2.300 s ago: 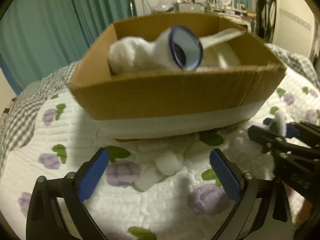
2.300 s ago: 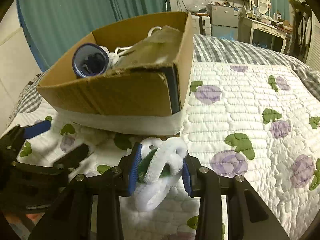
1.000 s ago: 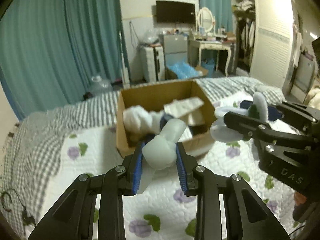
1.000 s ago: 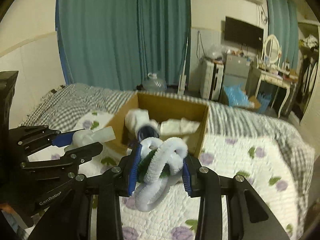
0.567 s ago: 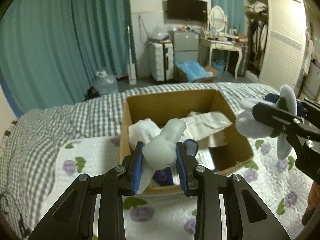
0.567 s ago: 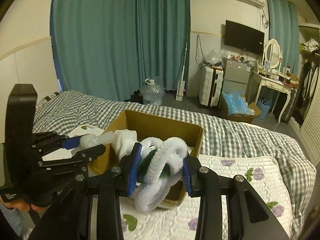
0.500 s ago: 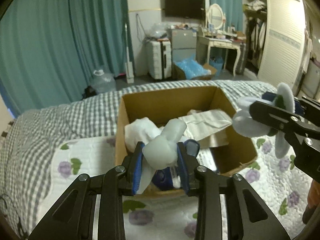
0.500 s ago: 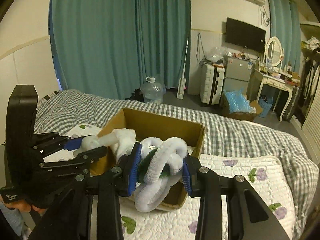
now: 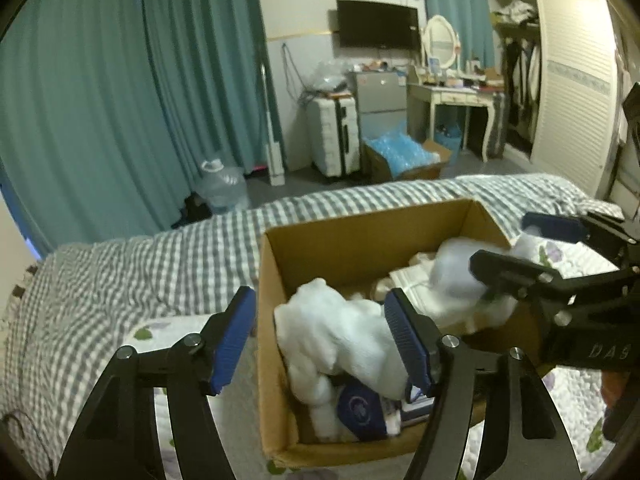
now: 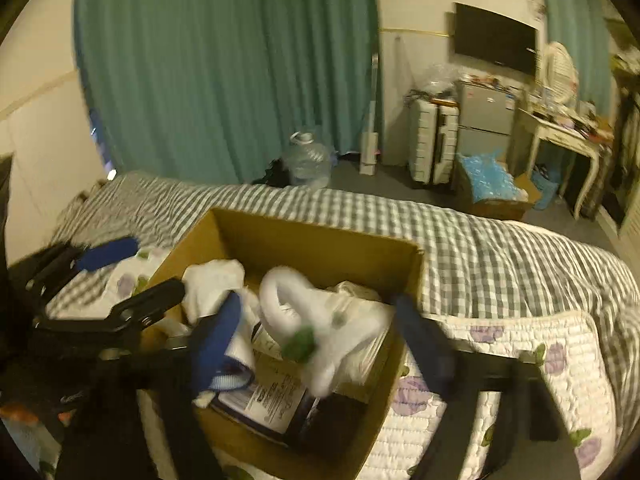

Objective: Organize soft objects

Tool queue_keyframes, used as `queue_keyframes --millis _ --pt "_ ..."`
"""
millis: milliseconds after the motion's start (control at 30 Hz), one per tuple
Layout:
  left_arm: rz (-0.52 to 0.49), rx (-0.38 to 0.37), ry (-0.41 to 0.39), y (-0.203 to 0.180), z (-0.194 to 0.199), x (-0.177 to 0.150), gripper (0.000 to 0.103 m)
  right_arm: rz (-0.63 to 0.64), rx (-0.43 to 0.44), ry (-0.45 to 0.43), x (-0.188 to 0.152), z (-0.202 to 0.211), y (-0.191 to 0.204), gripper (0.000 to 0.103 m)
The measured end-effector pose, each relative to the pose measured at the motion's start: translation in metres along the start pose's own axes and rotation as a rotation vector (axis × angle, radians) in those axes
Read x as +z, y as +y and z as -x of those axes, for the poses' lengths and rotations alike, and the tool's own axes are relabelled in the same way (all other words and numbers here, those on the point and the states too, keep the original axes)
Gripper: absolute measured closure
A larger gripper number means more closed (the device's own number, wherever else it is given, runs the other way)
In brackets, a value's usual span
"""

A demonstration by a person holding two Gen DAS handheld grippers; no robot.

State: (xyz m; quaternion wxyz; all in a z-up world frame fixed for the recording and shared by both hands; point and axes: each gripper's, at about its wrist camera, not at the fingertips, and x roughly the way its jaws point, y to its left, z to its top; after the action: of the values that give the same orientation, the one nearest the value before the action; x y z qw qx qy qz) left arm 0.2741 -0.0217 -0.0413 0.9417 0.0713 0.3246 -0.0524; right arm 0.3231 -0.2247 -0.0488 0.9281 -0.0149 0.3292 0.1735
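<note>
Cardboard box (image 9: pixel 362 240) sits open on the bed (image 9: pixel 132 264), on a white quilt (image 10: pixel 500 364) with purple flowers over a grey checked blanket. Inside the box: a white fluffy bundle (image 9: pixel 340 332) at the left wall, a dark blue round thing (image 9: pixel 358 406) with a pale ring mark low at the near wall, flat white packets toward the far right. From the right wrist view a white loop toy with green bits (image 10: pixel 304 320) lies on top of the pile, blurred, between the spread fingers and touching neither, above a white paper with black print (image 10: pixel 272 396); the print is too small to read. Dark flat item under that paper.

Left tool (image 9: pixel 320 336) is spread wide, nothing in it, one blue pad outside the box's left wall, the other over the box interior. Right tool (image 10: pixel 324 336) is also spread wide and empty, hanging over the box from the near side, motion-blurred. In the left wrist view the right tool (image 9: pixel 520 244) comes in from the right over the box's far right corner, with white fluff blurred beside its fingers. Its black body reads "DAS".

Behind the bed: teal curtain (image 9: pixel 120 100), water jug (image 9: pixel 222 190) on the floor, white suitcase (image 9: pixel 330 134), wall TV (image 9: pixel 378 26).
</note>
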Motion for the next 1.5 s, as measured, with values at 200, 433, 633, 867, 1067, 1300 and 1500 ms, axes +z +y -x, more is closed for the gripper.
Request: queue_keyframes --millis 200,433,633,867,1067,1300,1500 --pt "0.032 0.013 0.006 0.005 0.016 -0.001 0.035 -0.043 -0.032 -0.025 0.008 0.031 -0.006 0.019" --pt "0.03 0.048 -0.088 0.001 0.093 0.01 0.01 0.039 -0.127 -0.151 0.03 0.135 0.021 0.009" --pt "0.049 0.065 -0.257 0.001 0.188 0.023 0.0 0.064 -0.173 -0.272 0.04 0.234 0.045 0.0" --pt "0.09 0.068 -0.42 0.008 0.283 0.02 0.0 0.1 -0.156 -0.457 0.027 0.341 0.076 0.0" --pt "0.141 0.066 -0.519 0.013 0.324 -0.007 0.0 0.115 -0.136 -0.506 -0.017 0.363 0.092 0.0" --pt "0.18 0.06 -0.555 -0.004 0.29 -0.062 0.0 0.007 -0.151 -0.481 -0.097 0.293 0.072 0.0" --pt "0.17 0.088 -0.422 -0.015 0.222 -0.11 0.0 -0.032 -0.121 -0.369 -0.138 0.234 0.06 0.0"
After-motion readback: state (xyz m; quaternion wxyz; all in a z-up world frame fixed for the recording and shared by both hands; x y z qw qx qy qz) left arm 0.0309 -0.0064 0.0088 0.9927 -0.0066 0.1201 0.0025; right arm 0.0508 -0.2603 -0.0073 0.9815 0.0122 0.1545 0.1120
